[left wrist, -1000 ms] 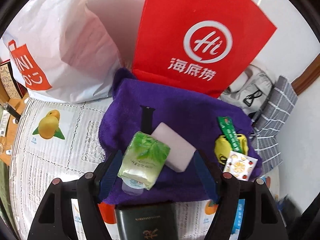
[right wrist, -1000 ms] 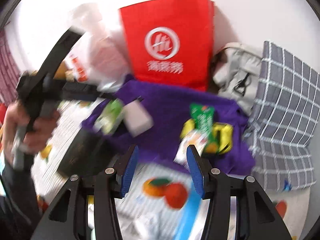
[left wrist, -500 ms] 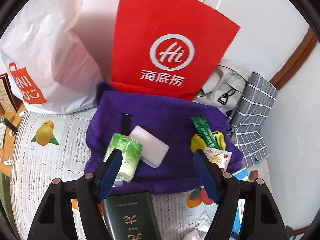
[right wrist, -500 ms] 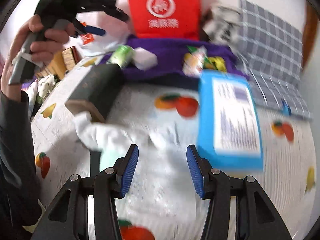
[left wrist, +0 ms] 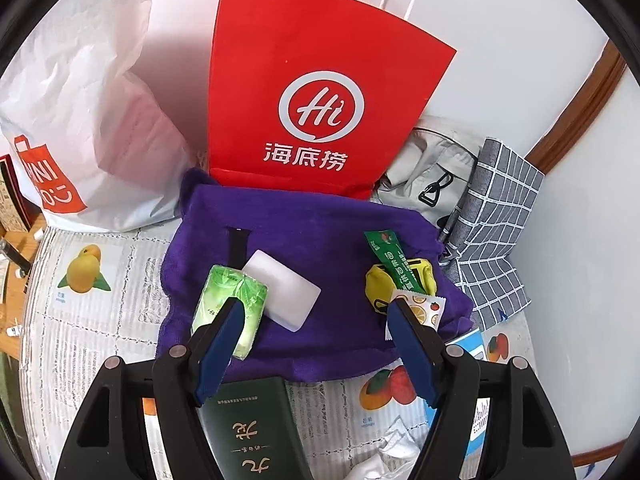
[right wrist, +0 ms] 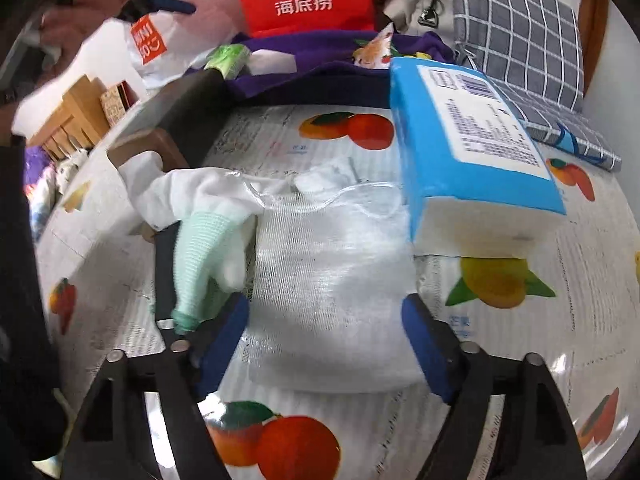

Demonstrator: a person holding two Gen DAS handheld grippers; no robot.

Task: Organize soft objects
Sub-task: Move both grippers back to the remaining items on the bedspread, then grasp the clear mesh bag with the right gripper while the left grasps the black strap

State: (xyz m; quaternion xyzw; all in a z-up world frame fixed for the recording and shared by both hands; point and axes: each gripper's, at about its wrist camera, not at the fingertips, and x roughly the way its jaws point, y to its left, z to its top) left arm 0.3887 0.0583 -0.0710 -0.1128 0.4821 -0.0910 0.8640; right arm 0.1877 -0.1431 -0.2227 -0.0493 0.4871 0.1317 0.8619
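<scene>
A purple towel [left wrist: 320, 240] lies on the fruit-print cover and carries a green tissue pack [left wrist: 230, 308], a white pad [left wrist: 284, 294], a yellow pouch [left wrist: 384, 280] and two sachets. My left gripper [left wrist: 316, 312] hovers open above the towel's near edge with nothing between its fingers. In the right wrist view a white mesh packet [right wrist: 328, 280] in clear wrap lies flat between the fingers of my right gripper [right wrist: 324, 308]. Its jaws are opening and straddle the packet. A white glove with a green cuff [right wrist: 204, 240] lies just left of it.
A red paper bag [left wrist: 320, 100] and a white plastic bag [left wrist: 80, 100] stand behind the towel. A grey bag [left wrist: 432, 168] and checked cloth [left wrist: 500, 220] lie to the right. A blue pack [right wrist: 472, 136] and a dark green box [right wrist: 180, 108] flank the packet.
My right gripper has swung down from the towel to the white packet, and its jaws now stand wider. My left gripper has drawn back and up from the towel, still open.
</scene>
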